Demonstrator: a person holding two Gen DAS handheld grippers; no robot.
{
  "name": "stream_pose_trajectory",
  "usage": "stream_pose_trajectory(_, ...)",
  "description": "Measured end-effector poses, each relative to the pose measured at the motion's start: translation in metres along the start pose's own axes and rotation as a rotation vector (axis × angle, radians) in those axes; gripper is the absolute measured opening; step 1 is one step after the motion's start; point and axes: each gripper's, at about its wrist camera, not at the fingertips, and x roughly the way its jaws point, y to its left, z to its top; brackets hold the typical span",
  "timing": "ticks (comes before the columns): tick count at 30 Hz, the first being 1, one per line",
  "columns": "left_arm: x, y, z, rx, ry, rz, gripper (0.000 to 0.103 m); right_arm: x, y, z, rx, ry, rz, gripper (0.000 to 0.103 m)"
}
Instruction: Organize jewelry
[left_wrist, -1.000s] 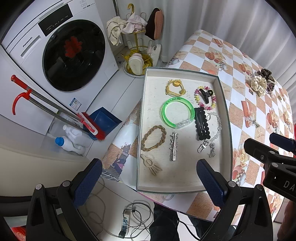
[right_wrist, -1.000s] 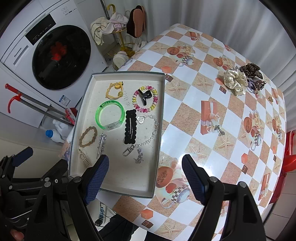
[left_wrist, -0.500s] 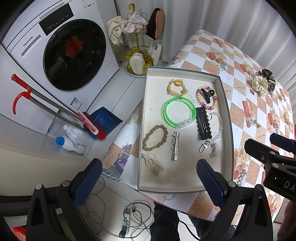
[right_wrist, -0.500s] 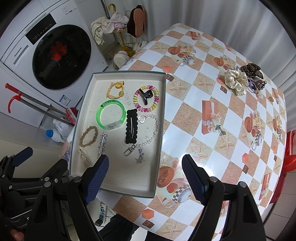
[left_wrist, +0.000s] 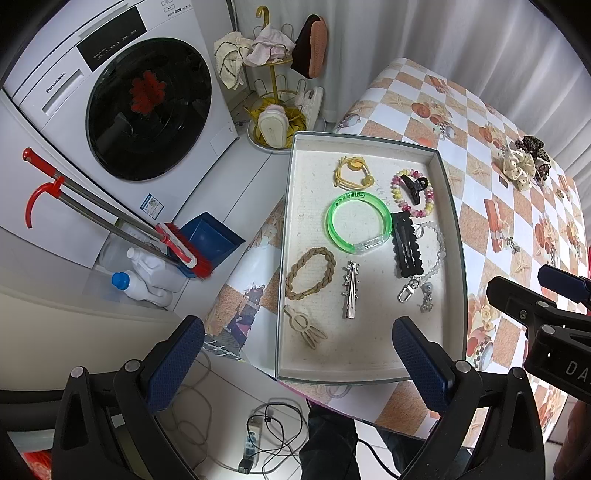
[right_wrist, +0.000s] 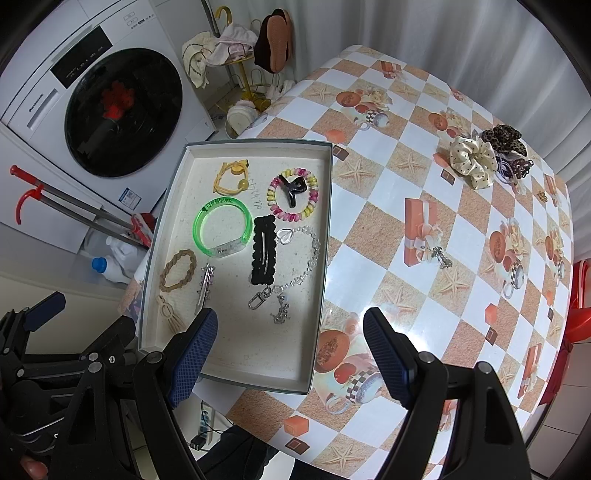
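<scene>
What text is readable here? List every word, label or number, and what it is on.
"Panasonic": washing machine front panel.
"DA", cut off by the frame edge: right gripper body.
Green bracelet print: too small.
Washing machine's blue sticker: too small.
Handwriting on tray floor: illegible.

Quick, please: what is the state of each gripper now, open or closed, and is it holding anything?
Left gripper: open, holding nothing.
Right gripper: open, holding nothing.

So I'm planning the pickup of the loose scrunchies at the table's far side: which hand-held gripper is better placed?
Probably the right hand-held gripper: it hangs open over bare tablecloth, nearer the scrunchies. The left hand-held gripper hangs open over the tray.
</scene>
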Motion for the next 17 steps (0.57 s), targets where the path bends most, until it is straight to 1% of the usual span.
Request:
stream_pose_trajectory(11, 0.0009, 0.0043, -0.0012, -0.008, 0.005, 0.009, 0.103, 0.0005, 0.0006, -0.001, -0.001, 0.001, 0.001, 0.083)
stream_pose_trajectory(17, 0.0003, 0.0077, -0.0022, -0.013, -0.009, 0.015, 0.103, 0.004, 0.0051, -0.0068, -0.008, 0.007, 0.007, 0.083)
